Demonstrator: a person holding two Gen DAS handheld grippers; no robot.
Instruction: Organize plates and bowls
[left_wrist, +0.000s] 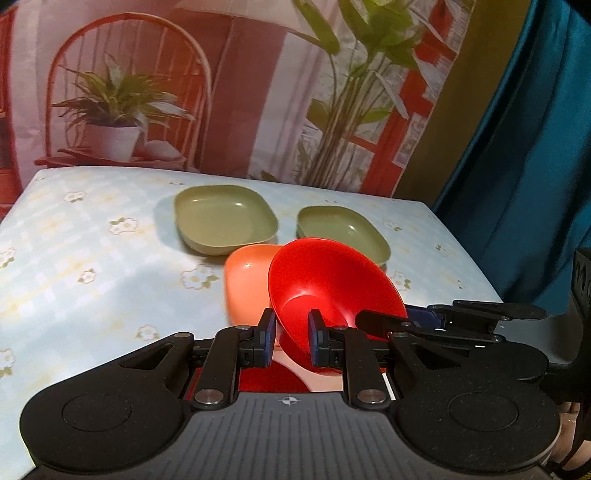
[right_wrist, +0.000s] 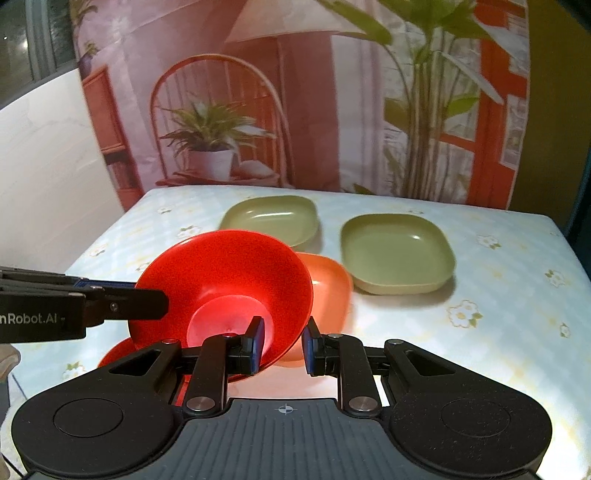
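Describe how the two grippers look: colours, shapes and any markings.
Both are alike. The left gripper has a matte black body with two round discs, a grey ribbed plate bearing a small crosshair mark, black linkage arms with silver pivots, and dark blue pads on its fingers. The right gripper is built the same. In the right view, white lettering ending "nRobot.AI" shows on the left gripper's side.

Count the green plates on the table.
2: green plate at the far side, and green plate to its right in the right wrist view. The red bowl could hide more.
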